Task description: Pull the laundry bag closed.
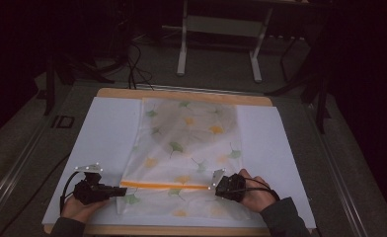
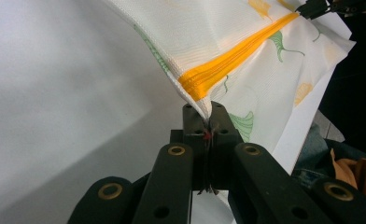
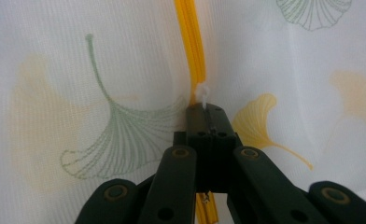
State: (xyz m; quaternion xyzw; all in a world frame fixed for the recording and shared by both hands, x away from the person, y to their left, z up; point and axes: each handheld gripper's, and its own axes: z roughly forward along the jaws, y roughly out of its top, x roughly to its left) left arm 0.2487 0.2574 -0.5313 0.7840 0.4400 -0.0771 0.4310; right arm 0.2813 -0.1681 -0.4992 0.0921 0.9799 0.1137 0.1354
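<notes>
The left gripper (image 2: 208,122) pinched the mesh bag's (image 2: 228,37) edge beside the ribbed orange zipper (image 2: 228,63); the right gripper (image 3: 209,112) clamped its white pull (image 3: 202,94).

Table (image 1: 181,94): wooden top, pale edge showing along the far side and the near side. White sheet (image 1: 107,143): lies flat on the table, covering nearly all of it, bare to the left and right of the pouch. Mesh pouch (image 1: 186,148): white fabric printed with green and yellow ginkgo leaves, lying on the middle of the white sheet, its far edge near the sheet's far edge, its near edge close to the sheet's near edge. Orange zipper (image 1: 164,185): runs crosswise over the near part of the pouch; the pouch corner at its left end is raised off the sheet.
</notes>
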